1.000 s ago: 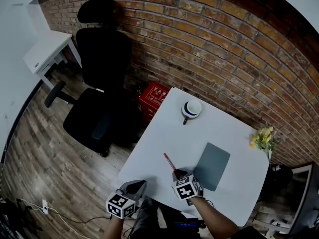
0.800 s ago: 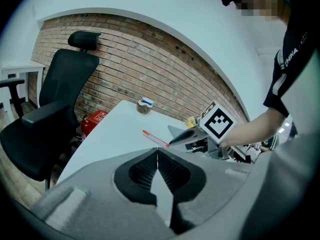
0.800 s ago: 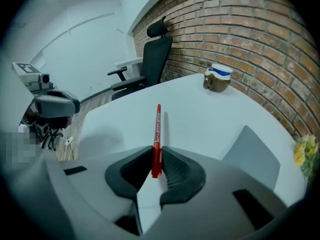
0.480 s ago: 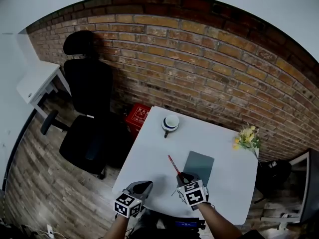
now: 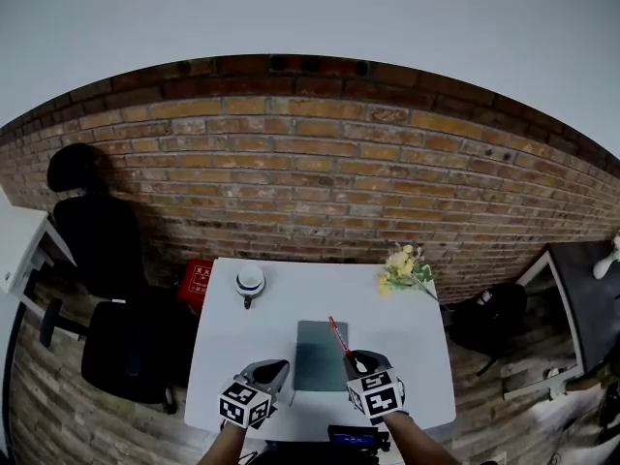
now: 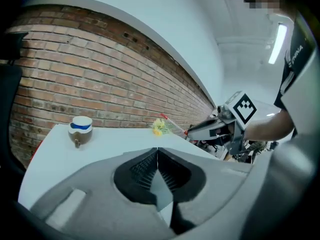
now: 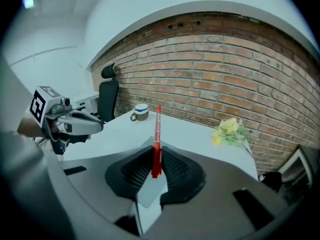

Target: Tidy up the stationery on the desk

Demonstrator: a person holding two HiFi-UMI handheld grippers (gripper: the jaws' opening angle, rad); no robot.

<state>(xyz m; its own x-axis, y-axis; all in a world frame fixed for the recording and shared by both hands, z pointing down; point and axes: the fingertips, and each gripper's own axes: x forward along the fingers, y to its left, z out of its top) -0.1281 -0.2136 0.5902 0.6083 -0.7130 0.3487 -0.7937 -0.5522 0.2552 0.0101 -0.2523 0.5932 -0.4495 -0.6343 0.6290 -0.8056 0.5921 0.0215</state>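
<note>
Red pen (image 7: 157,134) stuck up from the right hand-held gripper (image 5: 358,358), pinched between its jaws above the white worktop (image 5: 281,298). To its left, the left hand-held gripper (image 6: 157,165) was pressed together, empty.

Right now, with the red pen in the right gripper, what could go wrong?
The right gripper pinches the red pen near its lower end, so the long free part could swivel or slip out. The pen juts well ahead of the jaws; a low sweep might clip the mug or the yellow flowers.
</note>
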